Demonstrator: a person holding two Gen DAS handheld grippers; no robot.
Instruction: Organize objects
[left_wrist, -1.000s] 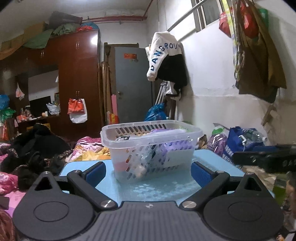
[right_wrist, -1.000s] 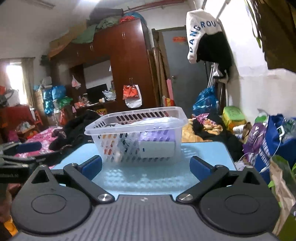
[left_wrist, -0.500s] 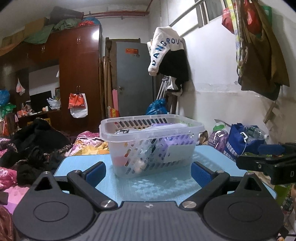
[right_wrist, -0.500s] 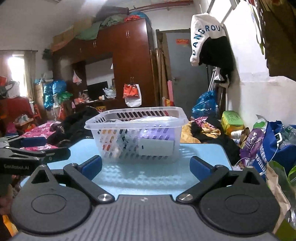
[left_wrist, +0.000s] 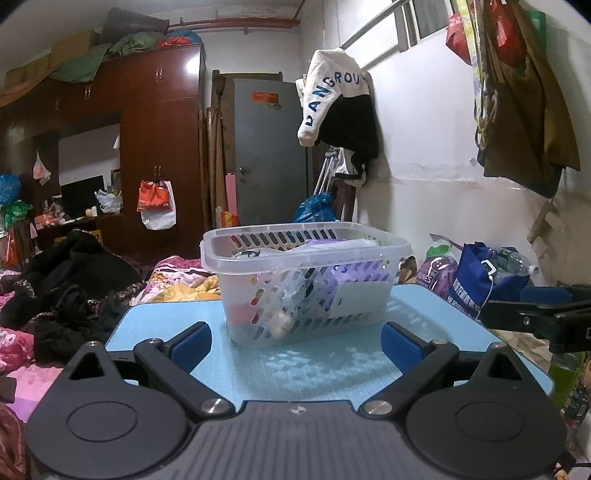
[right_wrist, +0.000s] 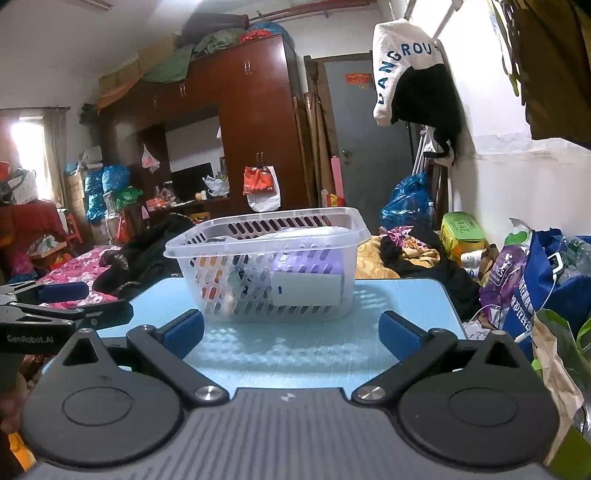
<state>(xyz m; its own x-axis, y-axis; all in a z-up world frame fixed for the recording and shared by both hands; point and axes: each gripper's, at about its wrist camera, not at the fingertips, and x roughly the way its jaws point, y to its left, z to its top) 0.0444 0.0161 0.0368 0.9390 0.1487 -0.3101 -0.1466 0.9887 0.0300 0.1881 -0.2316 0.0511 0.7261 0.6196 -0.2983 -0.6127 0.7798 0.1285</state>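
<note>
A clear plastic basket (left_wrist: 236, 258) (right_wrist: 173, 254) stands on the light blue table (left_wrist: 325, 373) (right_wrist: 406, 295). Inside it lie a purple pack with a white label (left_wrist: 354, 288) (right_wrist: 306, 284) and several small items. My left gripper (left_wrist: 295, 343) is open and empty, a short way in front of the basket. My right gripper (right_wrist: 291, 332) is open and empty, also just in front of the basket. The right gripper shows at the right edge of the left wrist view (left_wrist: 535, 314). The left gripper shows at the left edge of the right wrist view (right_wrist: 62, 306).
A bed with dark clothes (left_wrist: 70, 280) lies left of the table. Blue and purple bags (left_wrist: 480, 280) (right_wrist: 535, 288) stand on the floor to the right by the white wall. A brown wardrobe (left_wrist: 159, 147) and a grey door (left_wrist: 269, 155) are behind.
Both grippers have drawn back slightly and risen a little; the basket looks a bit lower and farther. Both stay open.
</note>
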